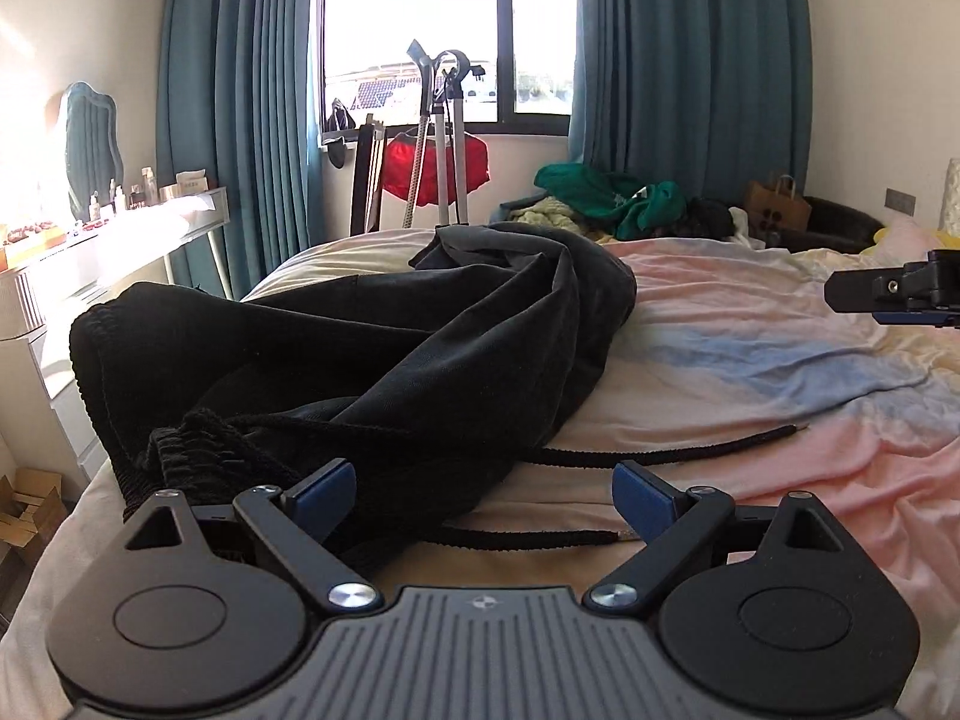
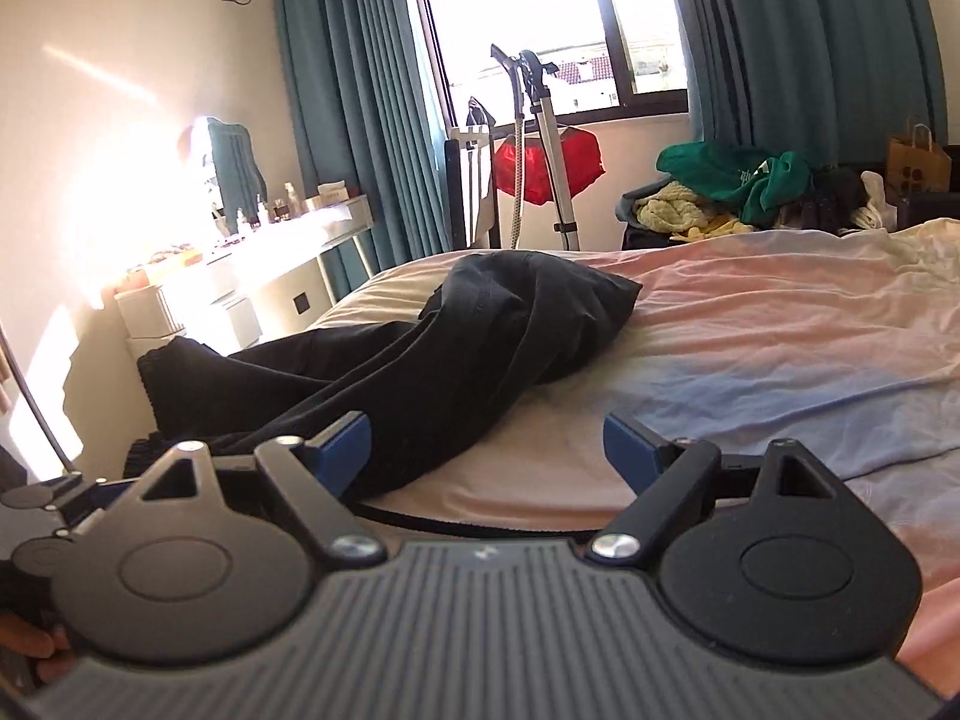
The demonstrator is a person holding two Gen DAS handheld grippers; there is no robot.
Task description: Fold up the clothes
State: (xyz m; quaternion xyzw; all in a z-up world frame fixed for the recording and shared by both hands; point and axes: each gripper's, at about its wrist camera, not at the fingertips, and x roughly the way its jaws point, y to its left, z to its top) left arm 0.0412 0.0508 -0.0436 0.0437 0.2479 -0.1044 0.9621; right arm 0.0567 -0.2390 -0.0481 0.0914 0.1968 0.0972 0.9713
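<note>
While black trousers (image 1: 336,348) lie crumpled on the bed (image 1: 750,312), both grippers' jaws gape wide, empty.

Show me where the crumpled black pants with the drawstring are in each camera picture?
Left wrist view: the crumpled black pants fill the left and centre, on the bed just beyond the open left gripper.
Right wrist view: the pants lie left of centre, reaching down to the open right gripper.
Shared landmark: the red garment hanging below the window.
</note>
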